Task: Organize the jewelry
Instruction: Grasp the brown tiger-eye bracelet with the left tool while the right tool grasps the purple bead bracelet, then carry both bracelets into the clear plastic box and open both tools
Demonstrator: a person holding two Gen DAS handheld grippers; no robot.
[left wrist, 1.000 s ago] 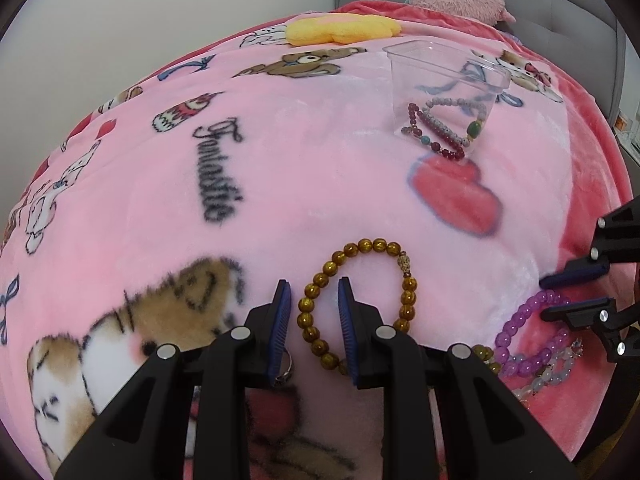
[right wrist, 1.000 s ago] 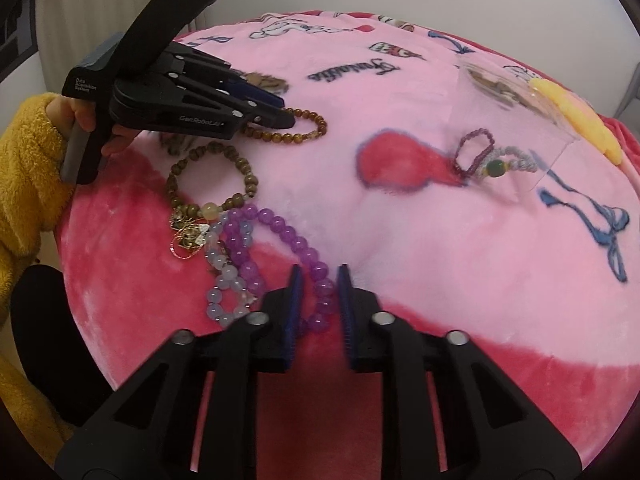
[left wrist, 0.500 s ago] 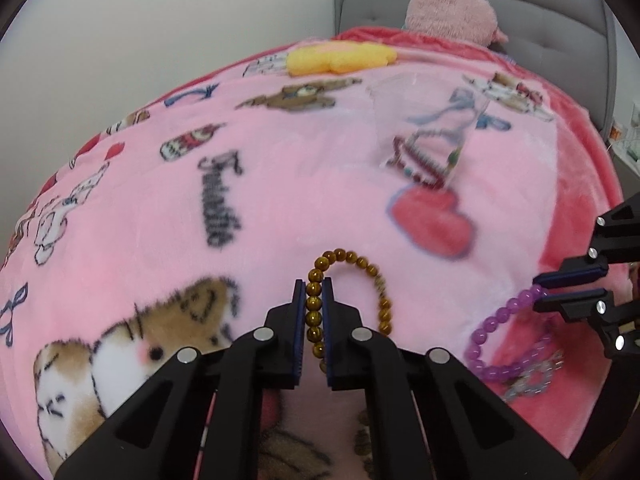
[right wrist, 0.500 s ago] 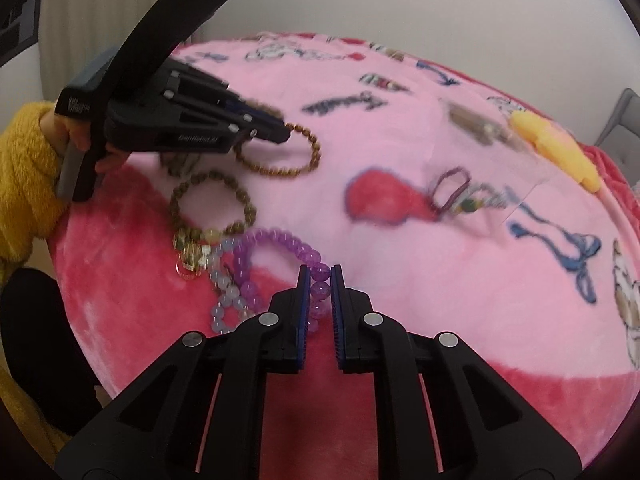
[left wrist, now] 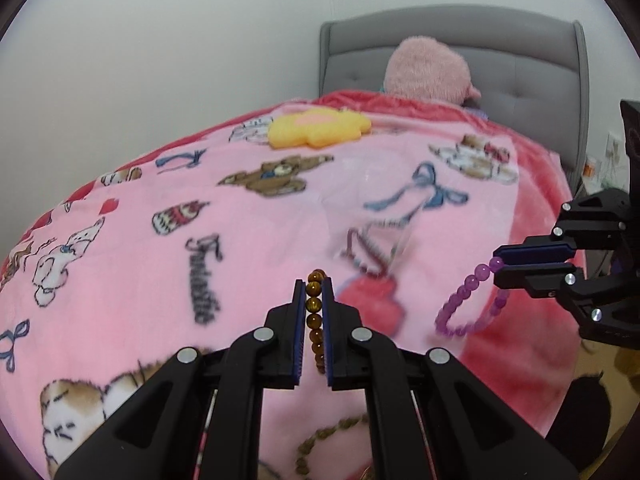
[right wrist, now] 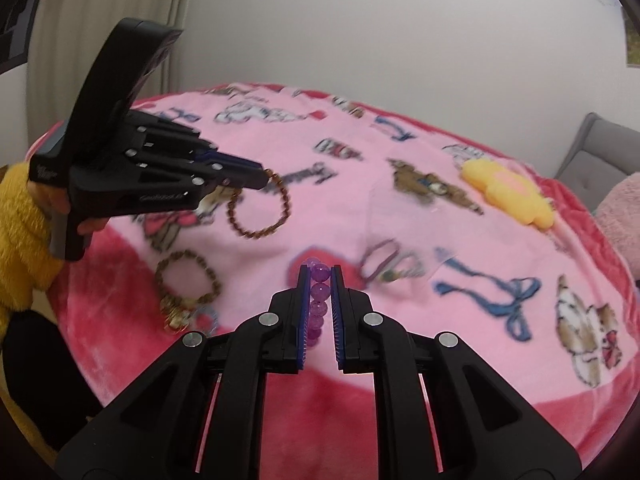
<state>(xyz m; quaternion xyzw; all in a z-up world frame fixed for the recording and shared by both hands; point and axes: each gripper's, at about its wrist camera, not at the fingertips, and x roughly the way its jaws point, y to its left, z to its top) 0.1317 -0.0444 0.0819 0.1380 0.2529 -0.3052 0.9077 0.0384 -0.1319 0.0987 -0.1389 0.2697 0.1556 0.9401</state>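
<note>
My left gripper (left wrist: pixel 314 285) is shut on a golden-brown bead bracelet (left wrist: pixel 314 320) and holds it above the pink blanket; the bracelet hangs from it in the right wrist view (right wrist: pixel 260 212). My right gripper (right wrist: pixel 319 272) is shut on a purple bead bracelet (right wrist: pixel 318 300), which dangles from it in the left wrist view (left wrist: pixel 466 304). A clear plastic container (left wrist: pixel 372 220) with several bracelets (right wrist: pixel 386 264) in it lies ahead on the blanket, blurred.
A dark brown bead bracelet (right wrist: pixel 186 280) with a gold charm and a pale bead bracelet (right wrist: pixel 206 316) lie near the blanket's front left edge. A yellow flower cushion (left wrist: pixel 318 128), a pink plush (left wrist: pixel 428 72) and a grey headboard (left wrist: pixel 520 60) are at the far end.
Both grippers closed on their bracelets and lifted them off the blanket. The views tilted up and the bed now looks farther below.
</note>
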